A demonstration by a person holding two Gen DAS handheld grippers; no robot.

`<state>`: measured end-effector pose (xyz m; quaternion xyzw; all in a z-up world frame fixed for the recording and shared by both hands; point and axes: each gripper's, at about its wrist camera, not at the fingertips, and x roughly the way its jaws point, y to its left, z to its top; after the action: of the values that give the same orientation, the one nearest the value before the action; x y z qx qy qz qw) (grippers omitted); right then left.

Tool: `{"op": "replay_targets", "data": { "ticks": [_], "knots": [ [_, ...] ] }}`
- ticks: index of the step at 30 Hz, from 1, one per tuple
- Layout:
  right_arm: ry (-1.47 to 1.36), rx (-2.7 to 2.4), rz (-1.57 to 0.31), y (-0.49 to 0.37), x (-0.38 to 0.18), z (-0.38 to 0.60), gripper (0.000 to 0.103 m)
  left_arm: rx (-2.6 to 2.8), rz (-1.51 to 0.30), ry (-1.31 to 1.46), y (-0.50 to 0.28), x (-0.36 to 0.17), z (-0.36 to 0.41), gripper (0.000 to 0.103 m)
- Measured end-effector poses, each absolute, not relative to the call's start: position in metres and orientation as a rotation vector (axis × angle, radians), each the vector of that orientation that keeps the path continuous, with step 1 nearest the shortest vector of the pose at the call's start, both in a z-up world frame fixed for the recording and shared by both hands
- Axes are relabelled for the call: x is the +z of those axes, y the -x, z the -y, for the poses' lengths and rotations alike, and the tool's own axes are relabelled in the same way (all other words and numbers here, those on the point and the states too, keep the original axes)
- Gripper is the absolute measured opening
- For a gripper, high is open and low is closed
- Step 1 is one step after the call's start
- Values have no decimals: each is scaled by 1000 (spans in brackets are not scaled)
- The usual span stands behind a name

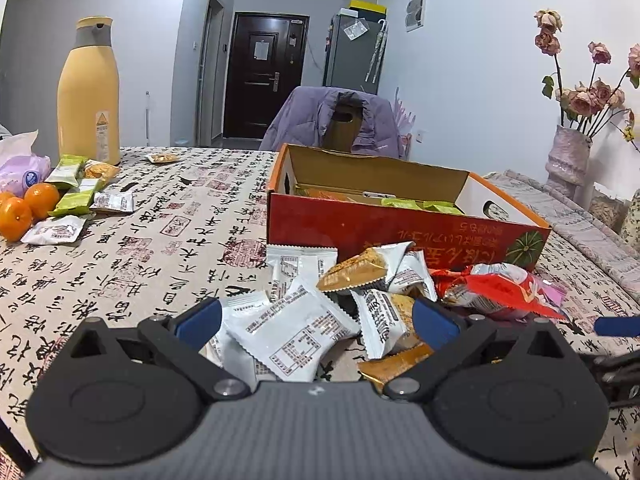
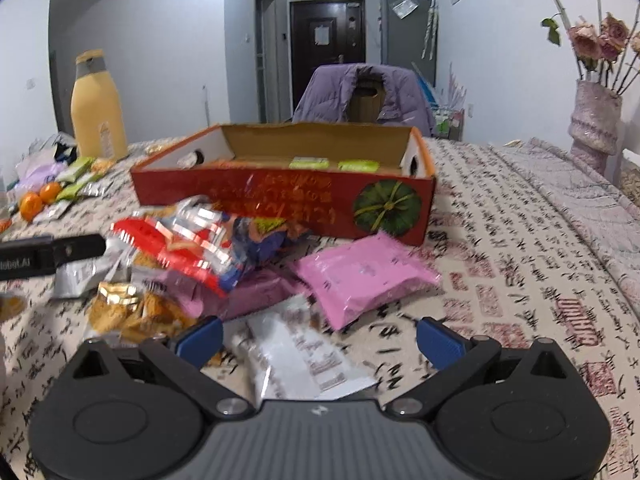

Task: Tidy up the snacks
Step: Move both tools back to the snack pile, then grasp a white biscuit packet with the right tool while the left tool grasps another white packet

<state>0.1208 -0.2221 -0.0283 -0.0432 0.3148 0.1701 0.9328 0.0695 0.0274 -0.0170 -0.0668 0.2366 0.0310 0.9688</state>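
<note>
Both tongs gape wide, holding nothing: left tongs point(image 1: 316, 322) astride white packets point(image 1: 294, 320), right tongs point(image 2: 320, 340) over one white packet point(image 2: 304, 356). Ahead, a few green packs point(image 2: 334, 164) lie in the box point(image 2: 280, 200); most snacks point(image 2: 192, 248) remain on the surface point(image 1: 160, 240), so little is done

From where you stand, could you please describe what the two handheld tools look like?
Both look alike. The left tool and right tool each have blue ribbed fingertip pads on black linkage arms, round black pivot housings, silver pivot screws and a grey ribbed body with a small white logo.
</note>
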Motion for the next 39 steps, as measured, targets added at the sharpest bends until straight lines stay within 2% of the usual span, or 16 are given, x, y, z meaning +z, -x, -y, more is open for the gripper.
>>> {"op": "replay_targets", "data": {
  "ticks": [2, 4, 6, 7, 9, 14, 25, 34, 39],
  "knots": [
    [102, 352, -656, -121, -33, 218, 102, 57, -485, 131, -70, -18, -26, 103],
    [107, 359, -667, -122, -37, 216, 96, 52, -486, 129, -70, -18, -26, 103],
    [106, 373, -675, -124, -40, 215, 82, 47, -487, 129, -70, -19, -25, 103],
    [102, 381, -675, -124, -41, 216, 79, 46, -487, 129, -70, -19, -24, 103],
    [99, 396, -666, -123, -40, 217, 67, 41, -489, 130, -70, -19, -24, 103],
    [113, 421, -651, -118, -39, 218, 51, 39, -495, 132, -70, -20, -24, 103],
    [73, 389, -578, -101, -24, 238, 47, 19, -539, 119, -73, -16, -28, 103],
    [8, 301, -553, -102, -19, 266, 47, 69, -560, -88, -78, -8, -38, 103],
    [-3, 294, -554, -103, -22, 269, 47, 40, -619, -206, -91, -17, -32, 96]
  ]
}}
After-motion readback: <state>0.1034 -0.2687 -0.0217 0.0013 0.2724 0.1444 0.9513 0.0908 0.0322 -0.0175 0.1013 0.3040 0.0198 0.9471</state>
